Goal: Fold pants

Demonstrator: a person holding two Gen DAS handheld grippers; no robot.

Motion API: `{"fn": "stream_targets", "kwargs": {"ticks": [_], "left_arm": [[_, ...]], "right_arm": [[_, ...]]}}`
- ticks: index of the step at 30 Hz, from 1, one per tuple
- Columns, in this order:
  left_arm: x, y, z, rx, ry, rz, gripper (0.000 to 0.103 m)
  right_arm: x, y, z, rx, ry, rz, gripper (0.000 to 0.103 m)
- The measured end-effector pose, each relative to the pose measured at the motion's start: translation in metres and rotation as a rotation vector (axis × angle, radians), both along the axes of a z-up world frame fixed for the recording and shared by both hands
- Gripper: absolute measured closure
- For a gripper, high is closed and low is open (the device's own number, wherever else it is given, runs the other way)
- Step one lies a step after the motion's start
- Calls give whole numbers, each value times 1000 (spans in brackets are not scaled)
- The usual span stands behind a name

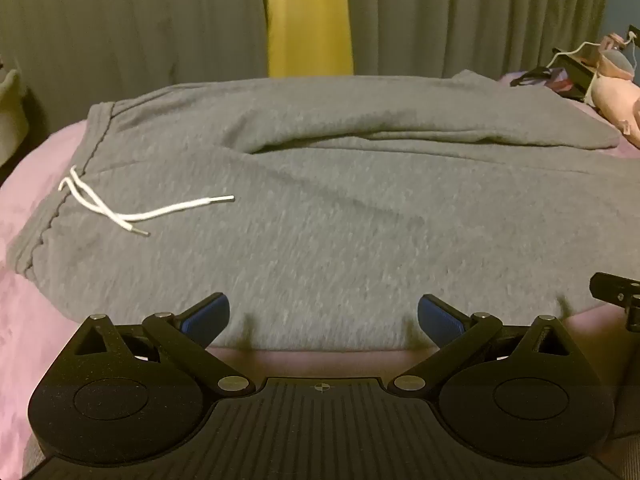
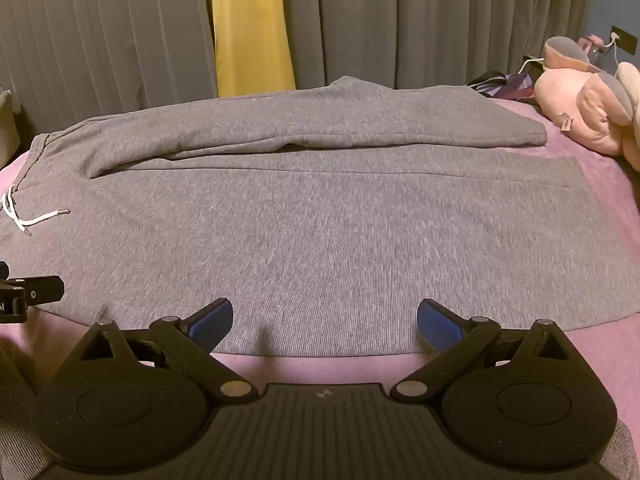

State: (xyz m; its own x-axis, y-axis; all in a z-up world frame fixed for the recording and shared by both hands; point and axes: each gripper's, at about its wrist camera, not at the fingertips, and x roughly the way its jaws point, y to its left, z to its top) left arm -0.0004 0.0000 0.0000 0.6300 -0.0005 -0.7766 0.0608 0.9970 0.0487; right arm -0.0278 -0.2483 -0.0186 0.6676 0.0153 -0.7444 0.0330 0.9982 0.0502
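Grey sweatpants [image 1: 320,216] lie spread flat across a pink bed [image 1: 24,320], waistband at the left with a white drawstring [image 1: 132,210], legs running to the right. The far leg [image 2: 320,124] rests a little bunched beside the near one. My left gripper [image 1: 323,312] hovers open over the near edge of the pants, below the waist area, with nothing between its blue pads. My right gripper [image 2: 325,320] is open too, over the near edge of the near leg [image 2: 340,248], holding nothing. In both views the pants [image 2: 280,220] lie whole and unfolded across the width.
Grey curtains [image 2: 100,40] with a yellow strip [image 2: 248,28] hang behind the bed. A pink plush toy [image 2: 588,100] and dark bits of clothing [image 2: 496,80] sit at the far right. Pink bedding [image 2: 600,340] shows along the near edge and right side.
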Motion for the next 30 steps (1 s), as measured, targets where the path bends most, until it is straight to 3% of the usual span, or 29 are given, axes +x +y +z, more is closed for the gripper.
{"fn": "stream_targets", "kwargs": {"ticks": [30], "left_arm": [[-3, 2, -7, -3, 25, 8, 0]], "right_arm": [[0, 0, 1, 0, -2, 1, 4]]}}
